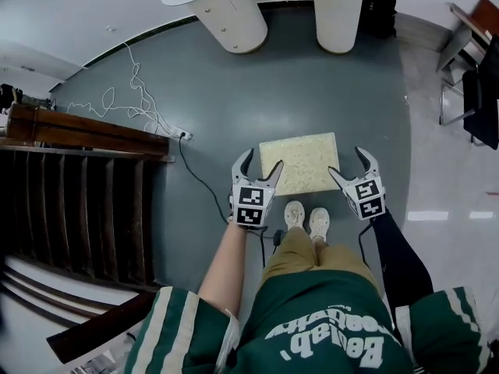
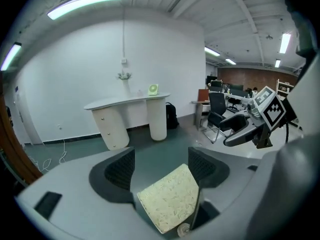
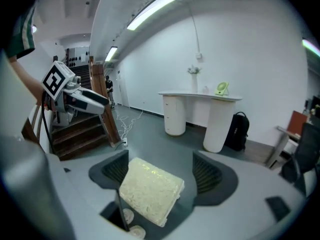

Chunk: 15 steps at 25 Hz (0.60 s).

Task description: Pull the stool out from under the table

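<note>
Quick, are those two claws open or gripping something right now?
Left gripper: open, holding nothing.
Right gripper: open, holding nothing.

Bright, even light from ceiling tubes (image 2: 87, 1) high above the jaws. Heavy fisheye bending at the edges, corners black. Pale glare on the floor (image 1: 451, 215) right of the jaws.

on my left i see dark wooden stairs (image 1: 78, 201) with a brown handrail (image 1: 86, 131) along the top. a white cable (image 1: 132, 100) lies in loose loops on the grey floor (image 1: 312, 100) and ends at a power strip (image 1: 184, 135) just by the handrail's end. a black cable (image 1: 199, 179) runs from there toward me. a black backpack (image 1: 378, 10) sits by the far wall. off to my right stands a black chair (image 1: 475, 92). a strip light (image 2: 87, 1) glows on the ceiling.
</note>
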{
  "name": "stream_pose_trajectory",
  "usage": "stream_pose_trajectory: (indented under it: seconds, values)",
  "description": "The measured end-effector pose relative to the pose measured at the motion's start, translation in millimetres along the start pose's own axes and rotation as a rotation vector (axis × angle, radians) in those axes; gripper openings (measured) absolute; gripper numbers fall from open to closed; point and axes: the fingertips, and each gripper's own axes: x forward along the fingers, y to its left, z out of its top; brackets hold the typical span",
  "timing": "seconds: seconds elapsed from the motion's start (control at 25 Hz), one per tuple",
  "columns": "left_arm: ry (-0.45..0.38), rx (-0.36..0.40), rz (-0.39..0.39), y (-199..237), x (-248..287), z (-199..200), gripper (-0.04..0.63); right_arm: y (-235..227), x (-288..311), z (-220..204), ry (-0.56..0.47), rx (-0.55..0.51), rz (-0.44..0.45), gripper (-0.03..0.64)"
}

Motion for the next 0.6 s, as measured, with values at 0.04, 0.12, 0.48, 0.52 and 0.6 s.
stream_pose_trajectory:
  seconds: [0.04, 0.12, 0.48, 0.52, 0.6]
  values:
    - [-0.016, 0.004, -0.003, -1.7, -8.8, 8.6, 0.337, 2.0, -7.8, 11.4, -0.025, 0.004, -0.009, 0.411]
    - [-0.055, 0.005, 0.005, -2.5, -27.7, 25.5, 0.336, 8.9, -23.5, 31.8, -0.072, 0.016, -0.027, 0.410]
    - [-0.235, 0.004, 0.085, 15.9, -125.5, 91.4, 0.299, 67.6, -86.0, 110.3, -0.245, 0.036, -0.060, 0.405]
    - [-0.255, 0.004, 0.093, 19.4, -135.9, 96.7, 0.298, 71.2, -91.0, 116.1, -0.256, 0.042, -0.069, 0.405]
    - [-0.288, 0.005, 0.107, 30.3, -156.0, 101.5, 0.282, 81.0, -98.7, 128.6, -0.282, 0.044, -0.093, 0.403]
